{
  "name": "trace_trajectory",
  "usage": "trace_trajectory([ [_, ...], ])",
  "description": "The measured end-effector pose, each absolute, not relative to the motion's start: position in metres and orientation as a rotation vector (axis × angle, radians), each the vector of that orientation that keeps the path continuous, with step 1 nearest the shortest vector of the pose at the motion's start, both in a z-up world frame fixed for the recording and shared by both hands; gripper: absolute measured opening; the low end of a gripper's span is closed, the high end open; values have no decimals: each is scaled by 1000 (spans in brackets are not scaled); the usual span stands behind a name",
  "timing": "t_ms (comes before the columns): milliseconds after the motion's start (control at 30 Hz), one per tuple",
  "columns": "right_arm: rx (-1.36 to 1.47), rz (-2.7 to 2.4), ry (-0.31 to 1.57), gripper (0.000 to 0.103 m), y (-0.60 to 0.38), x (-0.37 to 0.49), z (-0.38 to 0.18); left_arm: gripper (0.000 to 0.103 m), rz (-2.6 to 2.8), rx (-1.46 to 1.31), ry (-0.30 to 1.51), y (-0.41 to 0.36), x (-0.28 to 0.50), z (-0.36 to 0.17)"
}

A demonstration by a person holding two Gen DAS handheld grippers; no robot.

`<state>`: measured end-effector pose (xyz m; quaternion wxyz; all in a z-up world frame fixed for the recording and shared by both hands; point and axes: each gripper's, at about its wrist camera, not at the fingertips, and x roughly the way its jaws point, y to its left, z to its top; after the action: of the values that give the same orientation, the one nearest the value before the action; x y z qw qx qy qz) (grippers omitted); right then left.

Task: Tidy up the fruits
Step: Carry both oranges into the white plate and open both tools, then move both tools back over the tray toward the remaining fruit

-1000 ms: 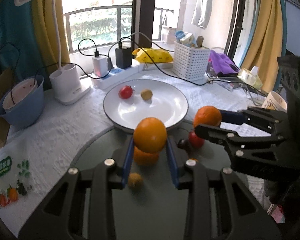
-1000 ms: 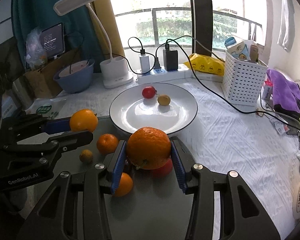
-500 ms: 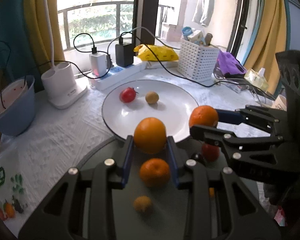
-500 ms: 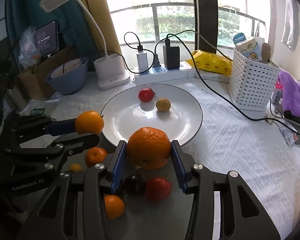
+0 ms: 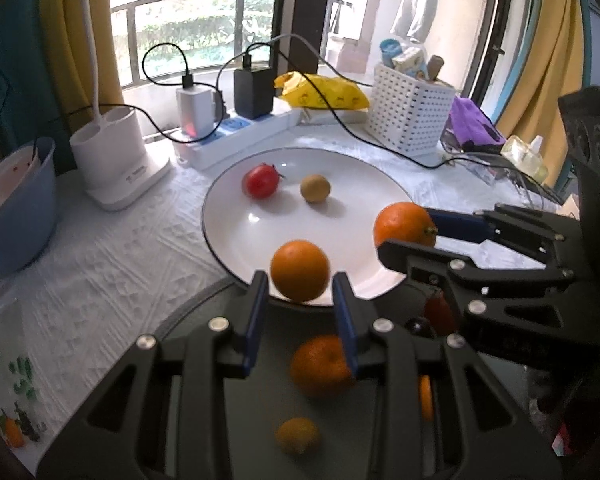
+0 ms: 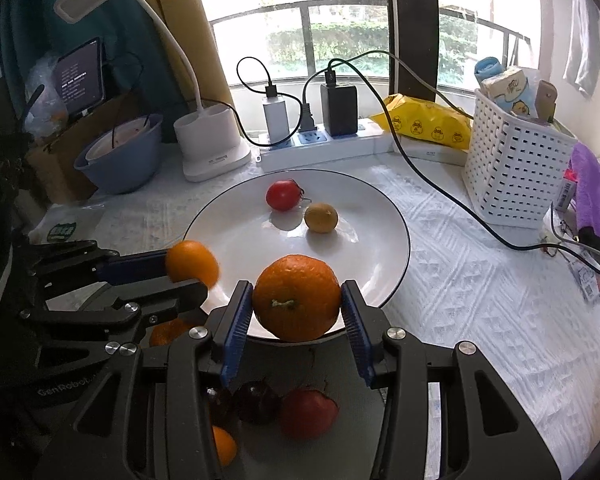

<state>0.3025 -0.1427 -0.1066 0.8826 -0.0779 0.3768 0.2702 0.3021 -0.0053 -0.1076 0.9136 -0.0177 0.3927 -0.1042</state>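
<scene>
My left gripper [image 5: 300, 280] is shut on a small orange [image 5: 299, 270] held over the near rim of the white plate [image 5: 236, 236]. My right gripper [image 6: 296, 304] is shut on a larger orange [image 6: 296, 298] over the plate's near rim [image 6: 396, 280]; it also shows in the left wrist view [image 5: 404, 226]. The plate holds a red tomato [image 6: 282, 195] and a small yellow-brown fruit [image 6: 320, 218]. Below, on a dark round tray [image 5: 204, 308], lie another orange [image 5: 320, 366], a small yellow fruit [image 5: 298, 436], a red fruit [image 6: 308, 414] and a dark fruit [image 6: 256, 402].
Behind the plate stand a power strip with chargers [image 6: 320, 140], a white lamp base [image 6: 212, 148], a blue bowl [image 6: 120, 156], a yellow bag [image 6: 424, 124] and a white basket [image 6: 512, 172]. A black cable [image 6: 440, 184] crosses the white cloth at the right.
Both grippers have moved forward with their oranges, from above the dark tray to over the near rim of the plate. The fruit on the tray has dropped lower in view.
</scene>
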Motion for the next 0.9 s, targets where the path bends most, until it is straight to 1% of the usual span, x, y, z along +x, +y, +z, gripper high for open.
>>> trace_trajectory([
  [267,-153,530,763,48,-150,298,-98,35,-207,-36,779,-4,293,-98],
  [633,-163,531,722,48,-155,270,-81,37,-200,-35,726,-4,264,-78],
  [733,-163,530,709,48,-156,261,-76,40,-198,-35,713,-4,255,-74],
  [800,-164,528,700,48,-158,254,-73,45,-196,-40,703,-3,249,-71],
  [900,-166,525,690,48,-160,245,-69,46,-194,-46,690,-2,240,-67],
])
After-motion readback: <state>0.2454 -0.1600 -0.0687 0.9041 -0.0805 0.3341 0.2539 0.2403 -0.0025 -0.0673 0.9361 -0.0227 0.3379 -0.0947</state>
